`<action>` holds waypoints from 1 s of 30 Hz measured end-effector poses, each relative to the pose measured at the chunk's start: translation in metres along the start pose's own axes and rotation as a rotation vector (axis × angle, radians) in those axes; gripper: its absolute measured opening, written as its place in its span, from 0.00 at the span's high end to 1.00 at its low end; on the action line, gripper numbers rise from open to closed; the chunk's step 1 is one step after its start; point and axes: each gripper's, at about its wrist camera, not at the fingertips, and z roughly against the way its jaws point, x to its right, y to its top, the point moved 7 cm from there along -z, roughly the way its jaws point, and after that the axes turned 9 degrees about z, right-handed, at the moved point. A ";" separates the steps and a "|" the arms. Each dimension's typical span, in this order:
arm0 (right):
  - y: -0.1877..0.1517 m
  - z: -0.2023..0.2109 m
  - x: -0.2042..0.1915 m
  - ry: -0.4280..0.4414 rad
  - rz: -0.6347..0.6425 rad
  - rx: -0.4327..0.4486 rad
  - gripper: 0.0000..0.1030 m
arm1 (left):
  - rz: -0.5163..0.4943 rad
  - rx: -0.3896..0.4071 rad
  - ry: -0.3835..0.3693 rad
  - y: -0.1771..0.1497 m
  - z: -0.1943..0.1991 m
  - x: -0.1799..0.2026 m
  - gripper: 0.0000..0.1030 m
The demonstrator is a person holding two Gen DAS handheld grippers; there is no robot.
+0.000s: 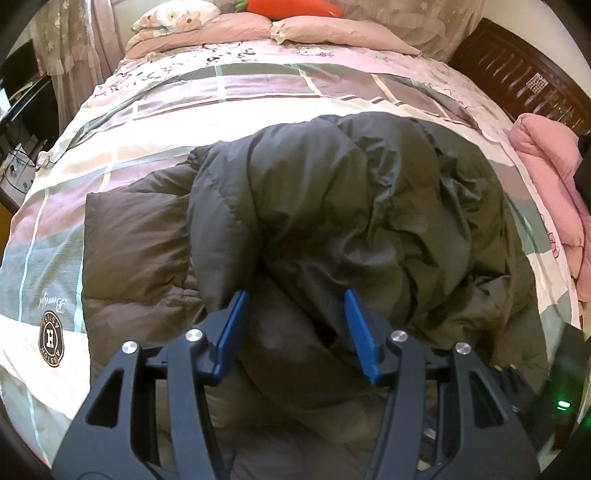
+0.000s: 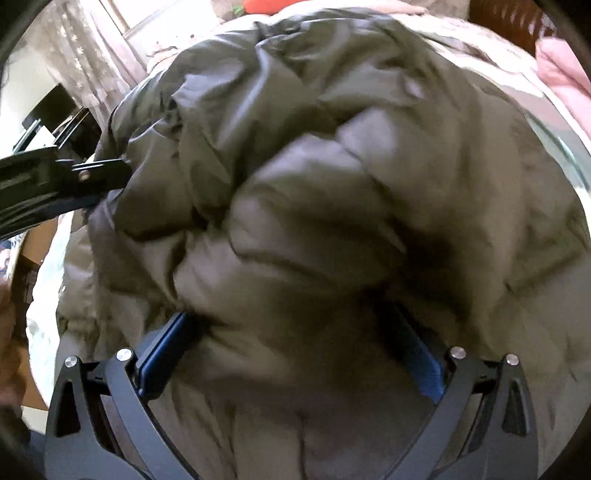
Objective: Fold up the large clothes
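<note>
Dark padded jacket (image 1: pixel 332 206) heaped across the middle of the bed (image 1: pixel 258 88), bulk bunched toward the near edge, one flatter panel spread toward the left edge.

Left gripper (image 1: pixel 295 314) about half open, blue pads either side of a low fold, not visibly pressing on it; nothing held as far as can be seen. Right gripper (image 2: pixel 295 332) spread wide around a thick puffed wad of the jacket (image 2: pixel 314 184), fingertips sunk in the fabric; cannot tell whether pinching or merely straddling.

Likely trouble: slippery, springy padding escaping from a loose hold, so the folded layer flops back open. Too thick a wad between the right pads could also mean only the outer shell gets caught, leaving the inner layers behind and the fold skewed. With one side lifted and the other loose, a twist in the heap is likely.

Left wrist view alone gives the whole layout: patterned bedding, pillows (image 1: pixel 207 33) at the far edge, pink blanket (image 1: pixel 546 166) along the right edge. Right wrist view alone, though blurred, shows the wad between its pads up close, and the other gripper's dark frame at its left.
</note>
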 end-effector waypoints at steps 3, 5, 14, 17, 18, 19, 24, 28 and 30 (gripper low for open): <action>-0.012 0.038 0.020 -0.027 -0.044 0.039 0.01 | -0.006 0.011 -0.011 0.000 0.002 -0.001 0.46; -0.024 0.055 0.042 -0.063 -0.089 0.041 0.01 | -0.025 0.022 -0.025 -0.004 0.007 -0.001 0.43; -0.118 0.083 0.128 -0.118 -0.226 -0.067 0.01 | -0.147 0.100 0.147 -0.080 0.044 -0.030 0.33; -0.115 0.119 0.130 -0.152 -0.185 0.074 0.01 | -0.115 0.166 0.268 -0.116 0.066 -0.055 0.33; -0.114 0.127 0.134 -0.178 -0.183 0.102 0.01 | -0.088 0.200 0.337 -0.129 0.077 -0.068 0.32; -0.117 0.134 0.143 -0.227 -0.195 0.124 0.01 | -0.041 0.206 0.391 -0.140 0.084 -0.083 0.29; -0.133 0.120 0.197 -0.277 -0.348 0.006 0.01 | 0.374 -0.002 0.270 -0.208 0.089 -0.153 0.18; -0.146 0.093 0.188 -0.183 -0.370 -0.107 0.01 | 0.459 -0.108 0.226 -0.246 0.083 -0.175 0.13; -0.149 0.090 0.176 -0.201 -0.309 -0.127 0.01 | 0.467 -0.116 0.191 -0.251 0.084 -0.176 0.12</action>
